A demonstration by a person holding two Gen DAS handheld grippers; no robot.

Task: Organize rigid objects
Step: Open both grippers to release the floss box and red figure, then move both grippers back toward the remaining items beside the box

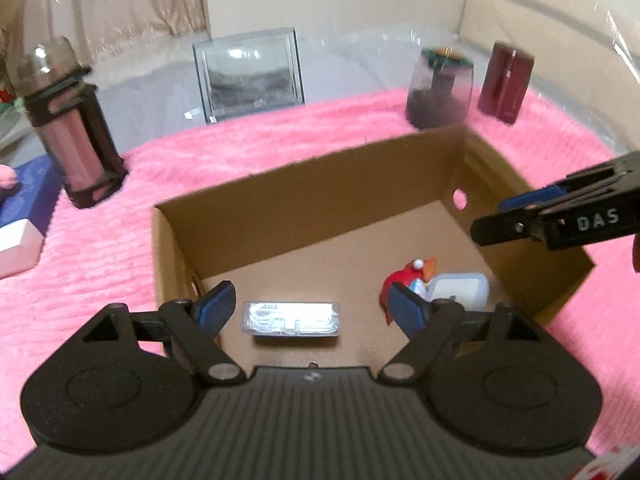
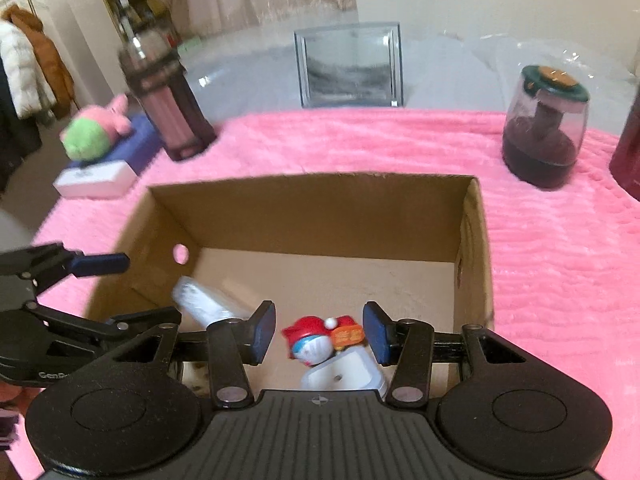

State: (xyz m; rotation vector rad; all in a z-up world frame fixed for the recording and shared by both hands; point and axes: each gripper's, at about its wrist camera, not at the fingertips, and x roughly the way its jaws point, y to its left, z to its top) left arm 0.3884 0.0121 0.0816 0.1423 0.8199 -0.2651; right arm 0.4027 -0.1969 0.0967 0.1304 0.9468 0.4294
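Observation:
An open cardboard box [image 1: 280, 184] [image 2: 312, 216] stands on a pink fuzzy blanket [image 1: 280, 136]. On its floor lie a clear flat plastic case [image 1: 292, 318] [image 2: 204, 304], a red-hatted toy figure [image 1: 412, 276] [image 2: 320, 340] and a white square container [image 1: 460, 290] [image 2: 344, 374]. My left gripper [image 1: 312, 308] [image 2: 120, 292] hovers open over the box's near-left part, above the case, with nothing between its fingers. My right gripper [image 2: 320, 332] [image 1: 512, 214] hangs over the toy and container, open, its pads apart from both.
Behind the box stand a pink bottle in a black sleeve [image 1: 76, 140] [image 2: 168, 112], a clear acrylic case [image 1: 248, 76], a dark jar with a green lid [image 2: 544, 132] and a dark red cylinder [image 1: 506, 80]. At the left, a plush toy [image 2: 96, 132] lies on blue and white boxes [image 2: 96, 182].

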